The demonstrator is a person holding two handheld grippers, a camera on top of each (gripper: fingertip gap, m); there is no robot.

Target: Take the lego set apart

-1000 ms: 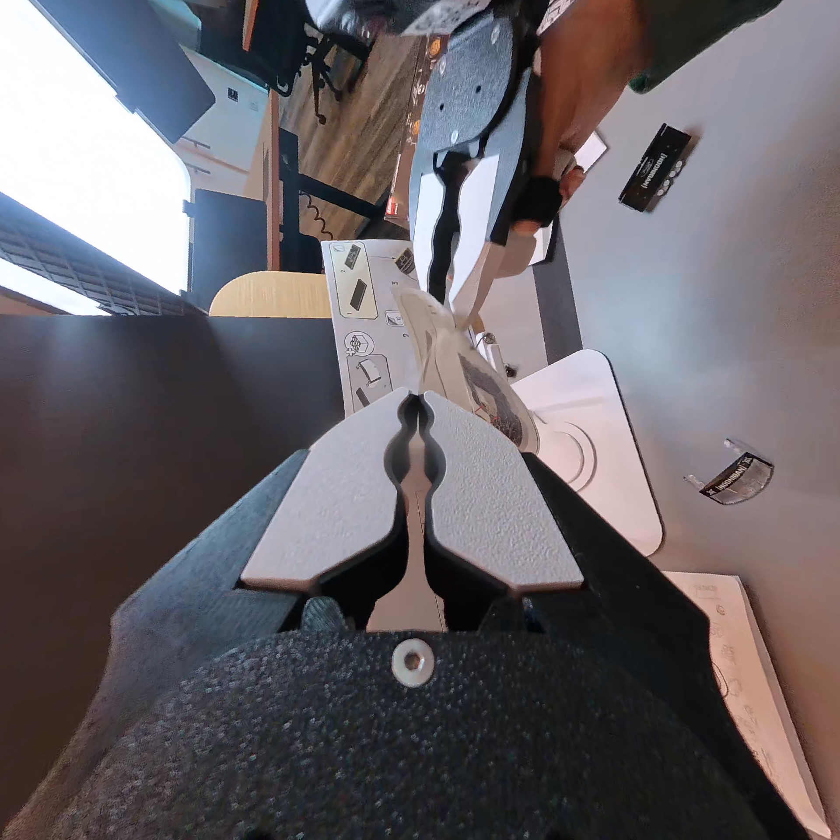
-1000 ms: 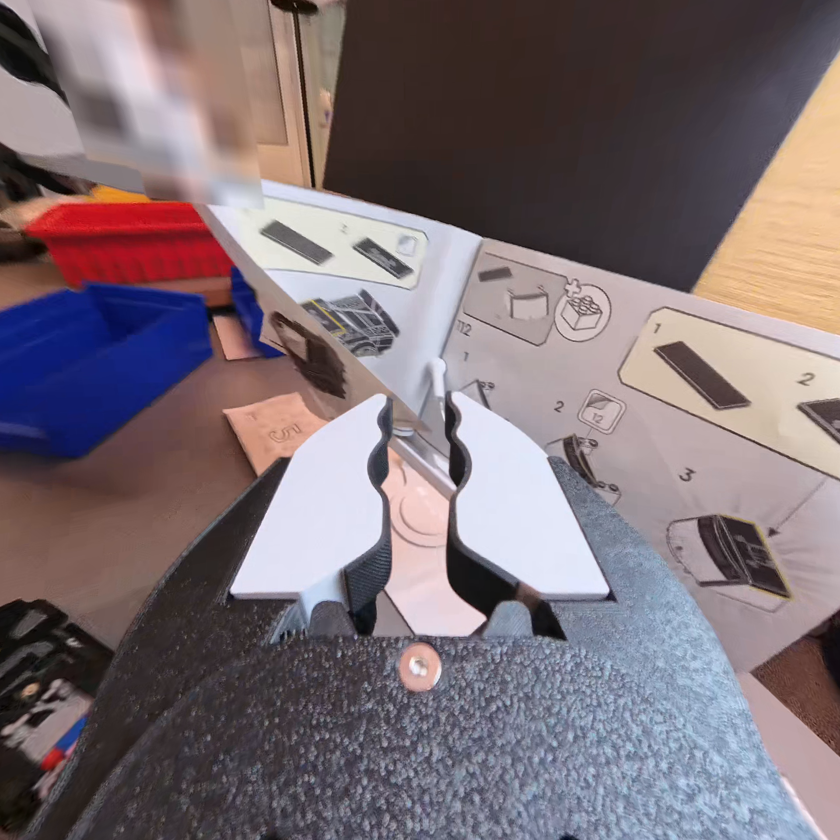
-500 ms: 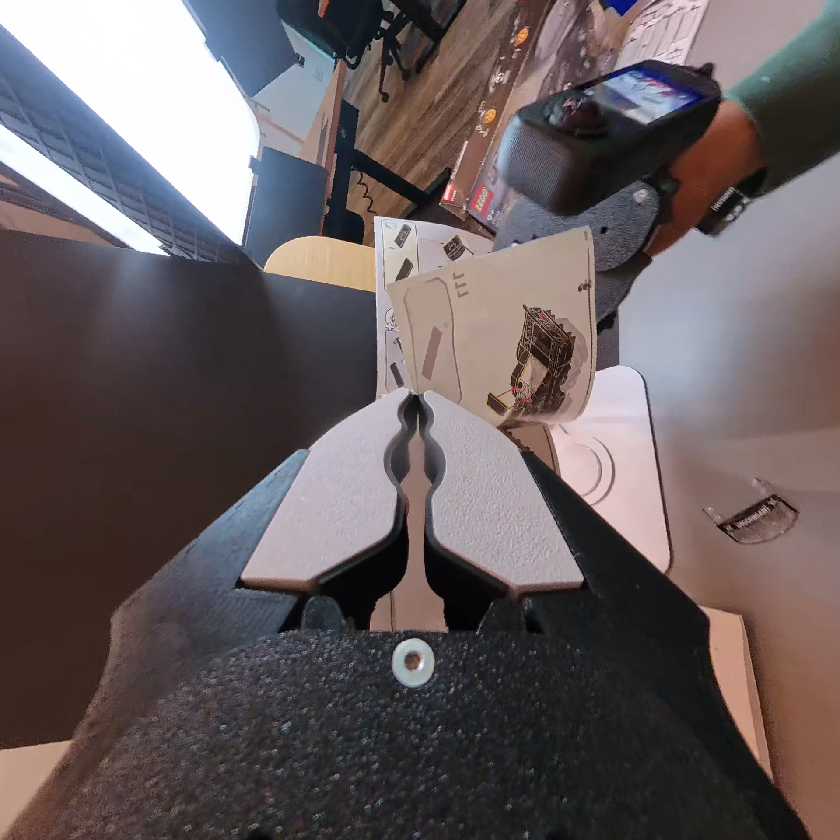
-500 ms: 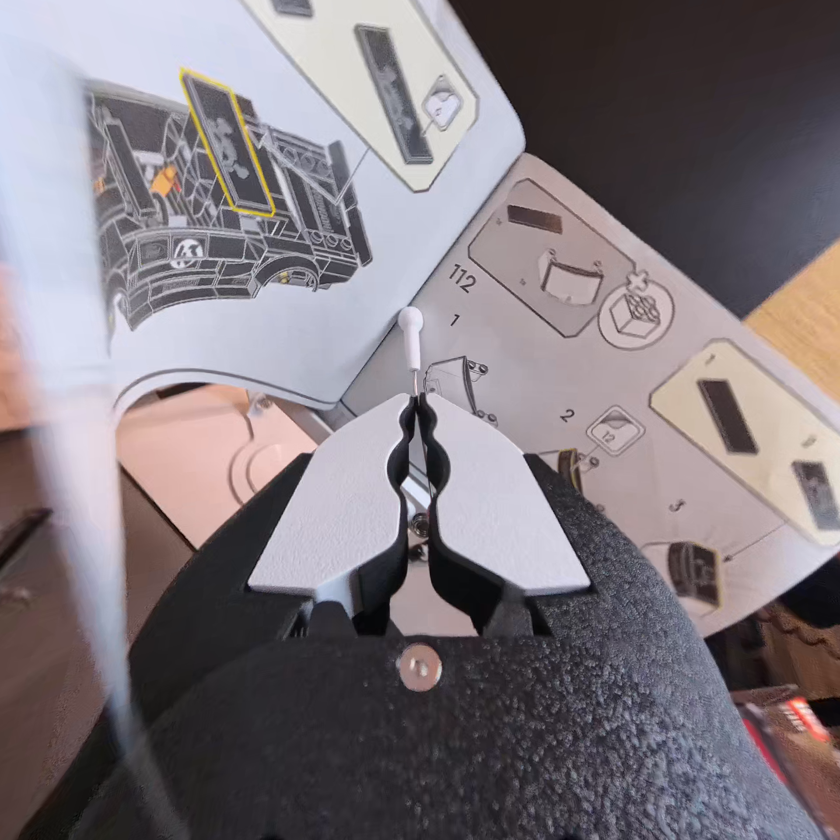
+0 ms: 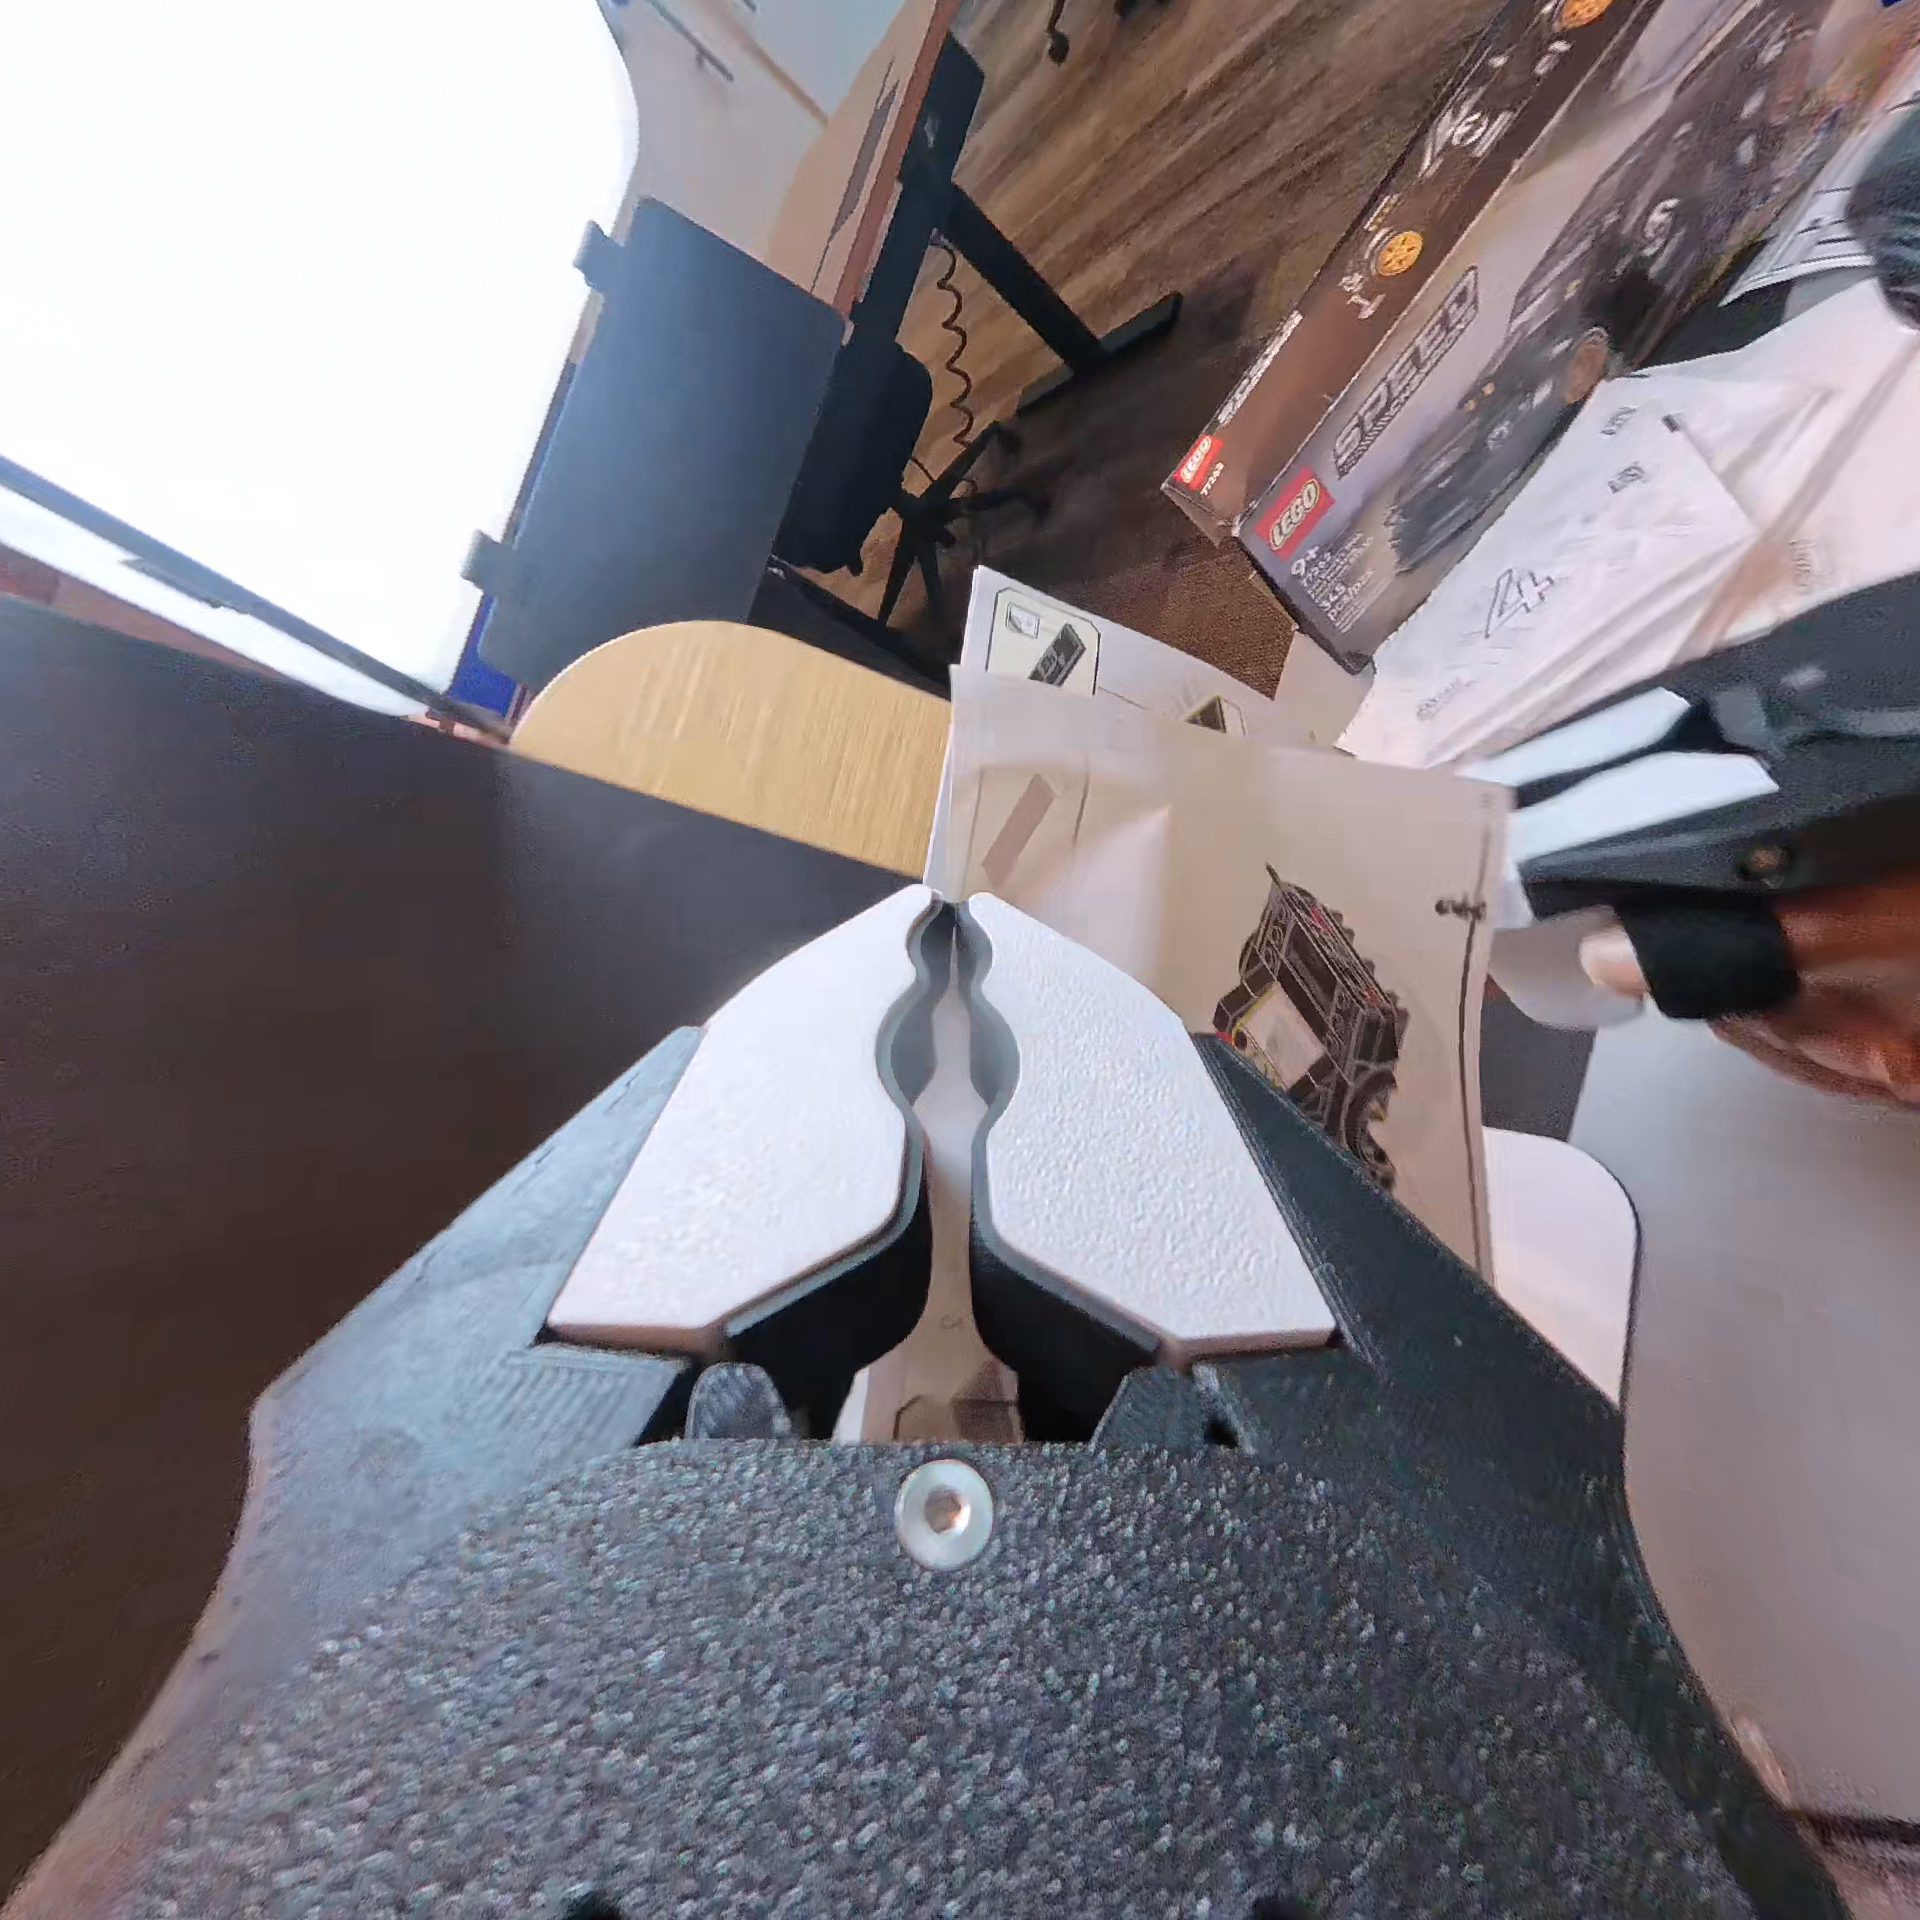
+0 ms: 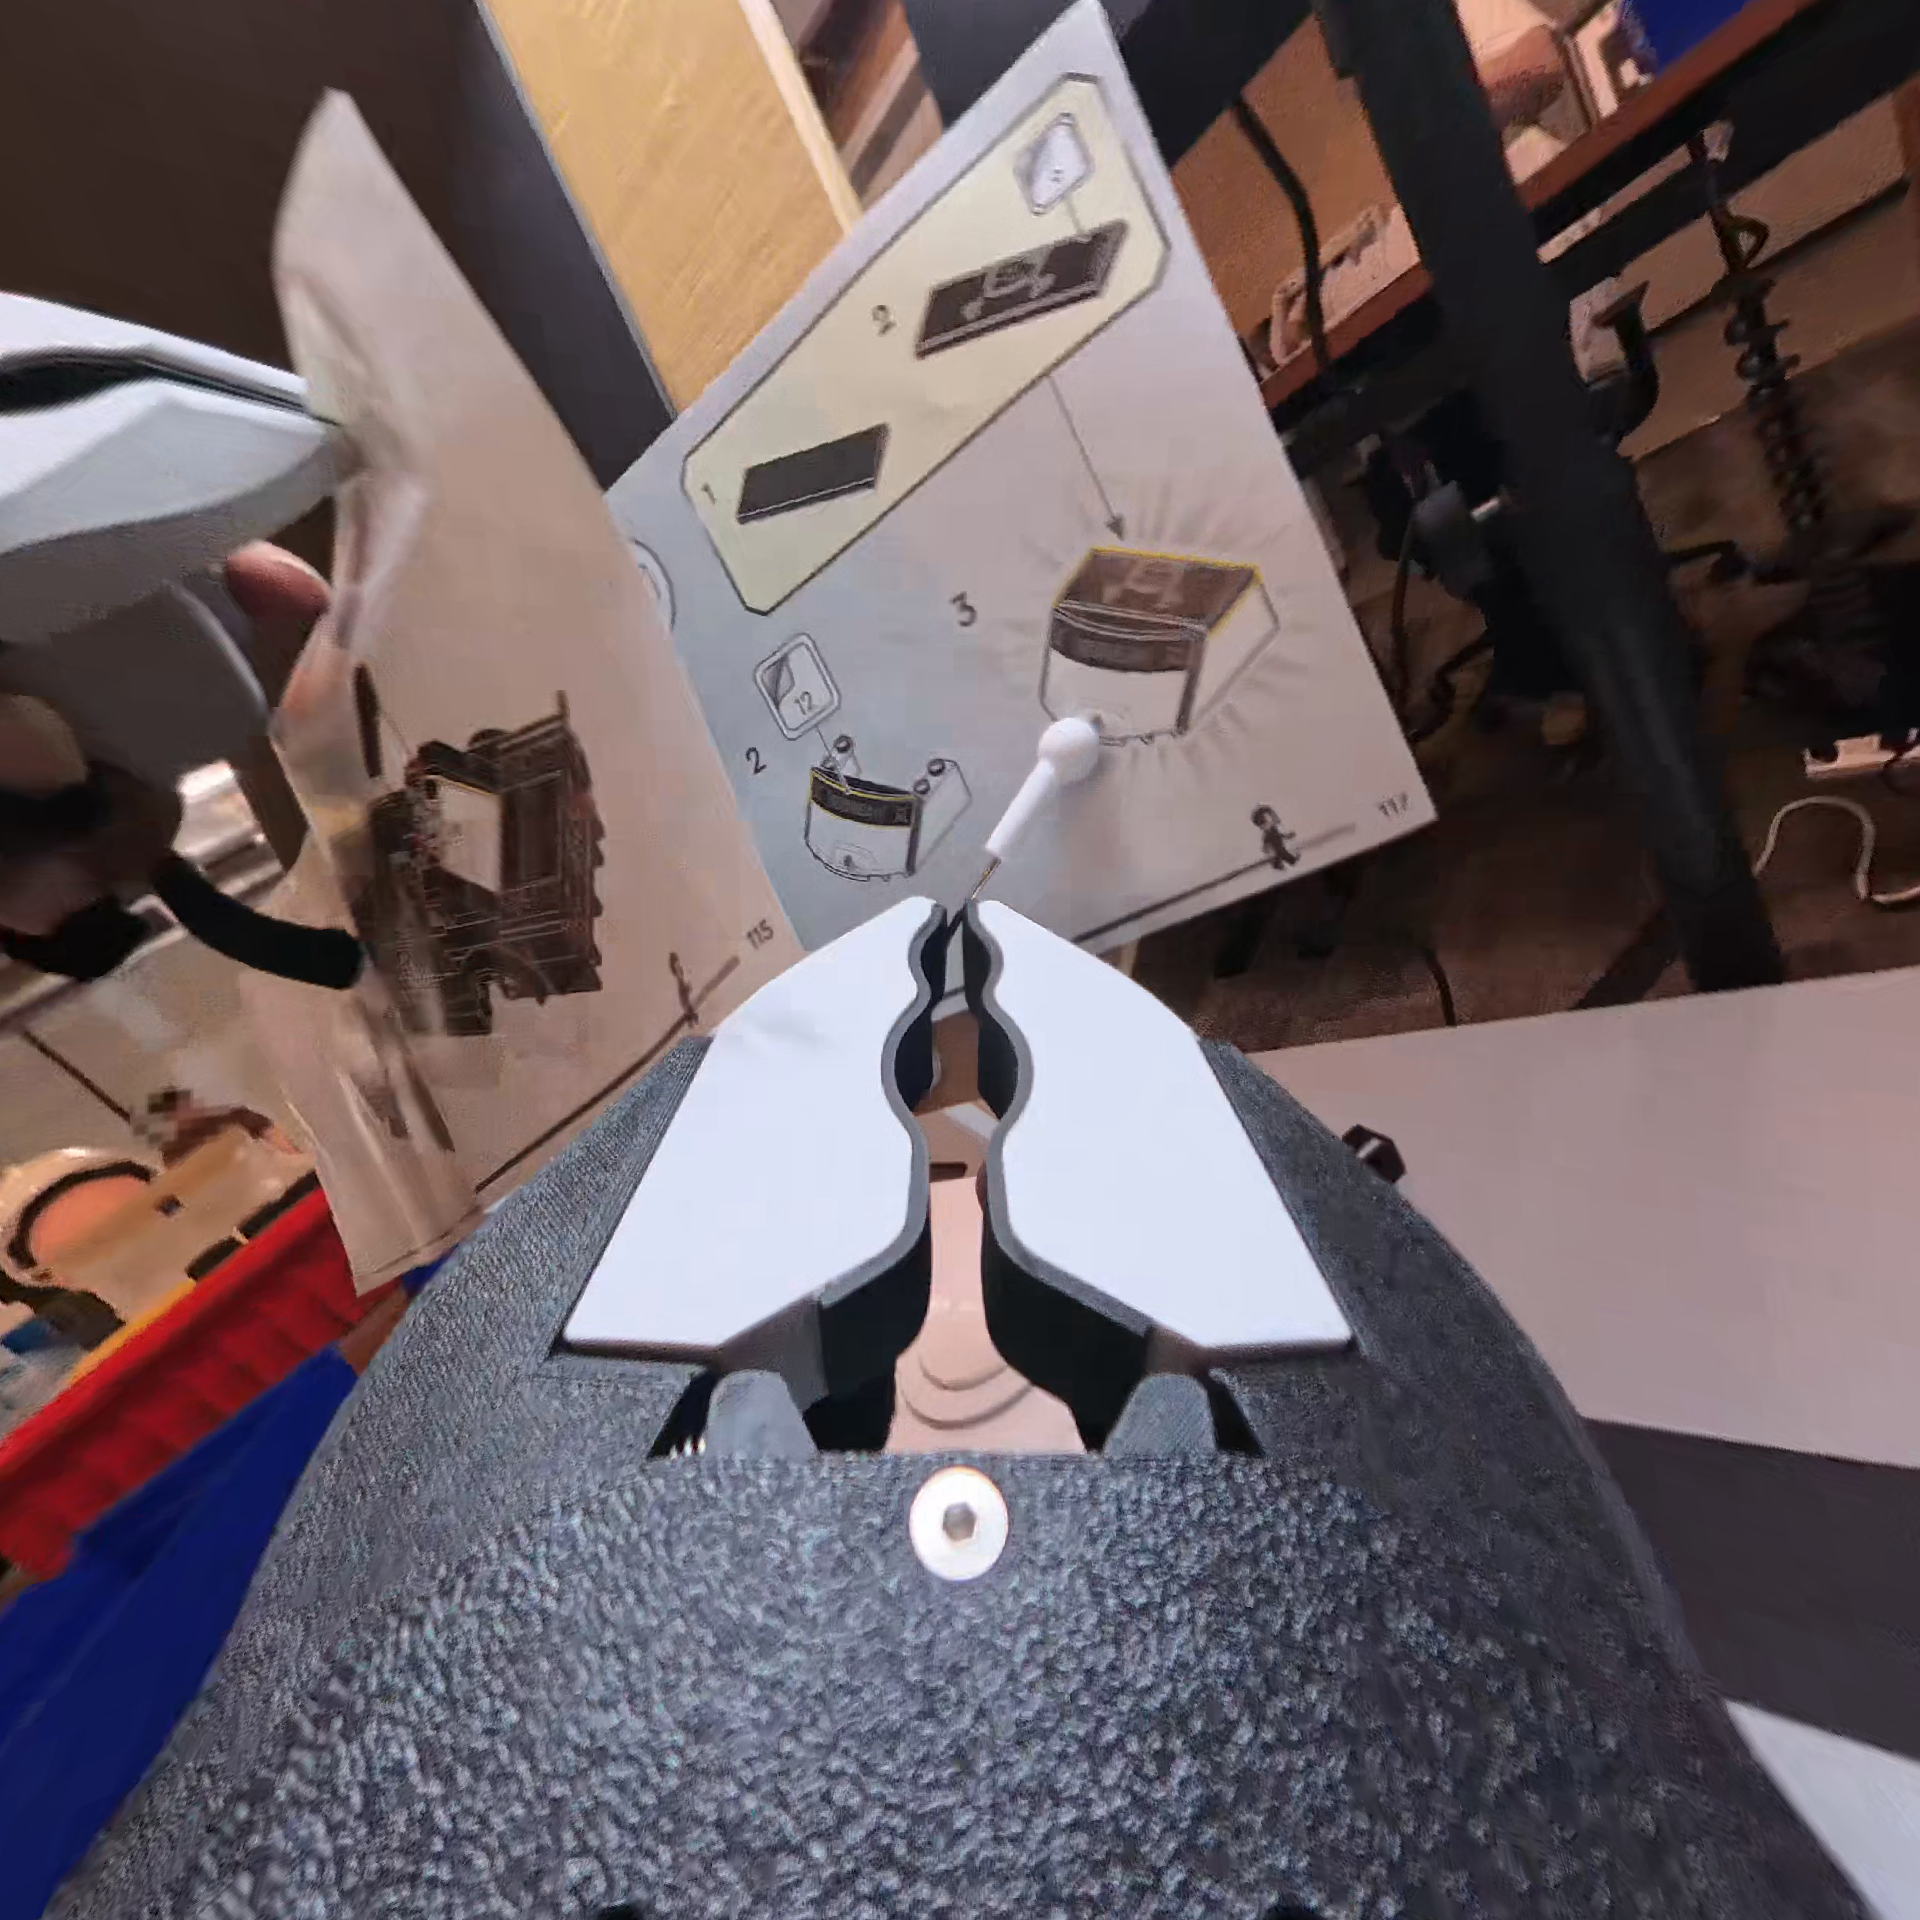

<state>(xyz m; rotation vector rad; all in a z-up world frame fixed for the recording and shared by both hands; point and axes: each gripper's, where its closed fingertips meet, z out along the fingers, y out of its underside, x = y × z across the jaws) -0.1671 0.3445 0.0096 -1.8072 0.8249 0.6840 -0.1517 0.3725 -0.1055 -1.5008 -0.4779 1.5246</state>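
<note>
My left gripper (image 5: 951, 914) is shut on the edge of a loose page (image 5: 1247, 904) of the lego instruction booklet and holds it upright. It also shows at the left of the right wrist view (image 6: 312, 426), with the lifted page (image 6: 447, 748) beside it. My right gripper (image 6: 951, 914) is shut on the thin metal shaft of a page-holder pin with a white ball tip (image 6: 1049, 774), which leans right in front of the open booklet page (image 6: 987, 499). The right gripper shows at the right edge of the left wrist view (image 5: 1538, 779). No built lego model is in view.
A white stand base (image 5: 1558, 1247) lies under the booklet. A dark lego box (image 5: 1455, 364) stands behind. A dark panel (image 5: 312, 1039) fills the left. Red (image 6: 156, 1361) and blue (image 6: 135, 1621) bins sit at lower left, a white tabletop (image 6: 1558, 1195) at right. About 12 cm separates my left fingertips from my right.
My right gripper went from open around the pin to shut on its shaft, and the pin now leans right. My left gripper kept its hold and swung the page over.
</note>
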